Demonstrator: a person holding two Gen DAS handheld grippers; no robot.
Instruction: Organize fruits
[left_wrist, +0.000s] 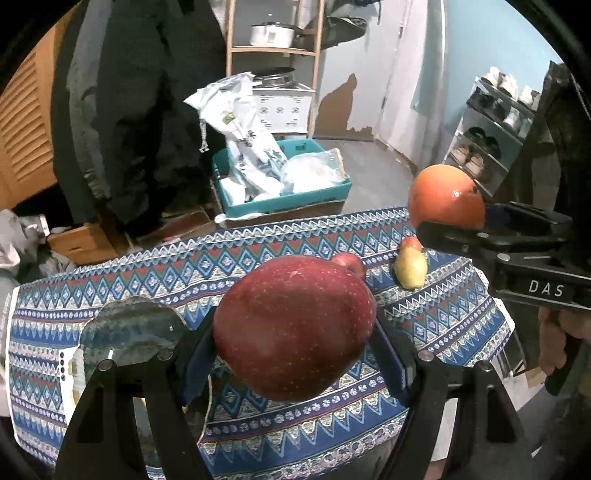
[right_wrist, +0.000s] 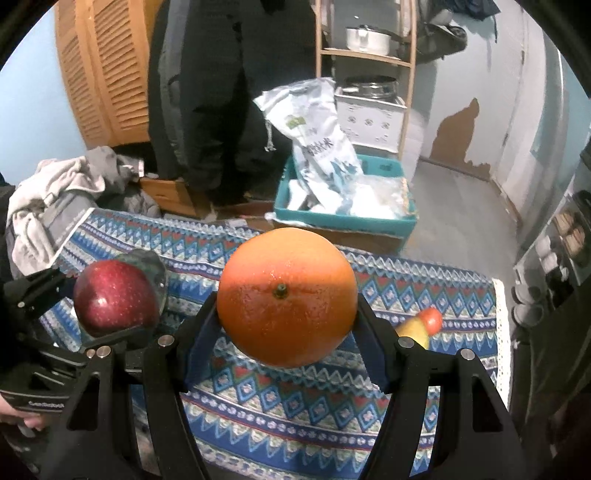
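My left gripper (left_wrist: 295, 343) is shut on a dark red apple (left_wrist: 293, 326) and holds it above the patterned tablecloth (left_wrist: 258, 251). My right gripper (right_wrist: 286, 328) is shut on an orange (right_wrist: 286, 295), also held above the cloth. The orange (left_wrist: 445, 197) and right gripper show at the right of the left wrist view; the apple (right_wrist: 114, 297) shows at the left of the right wrist view. A glass plate (left_wrist: 129, 328) lies on the cloth at the left, behind the apple (right_wrist: 151, 264). A yellow-green pear (left_wrist: 410, 267) lies at the right, with a small red fruit (left_wrist: 410, 242) behind it. Another red fruit (left_wrist: 349, 263) peeks behind the apple.
Beyond the table's far edge stands a teal bin (left_wrist: 280, 199) with plastic bags, dark hanging coats (left_wrist: 140, 110) and a wooden shelf (left_wrist: 273, 48) with pots. A shoe rack (left_wrist: 491, 147) stands at the right. A pile of clothes (right_wrist: 55, 192) lies left of the table.
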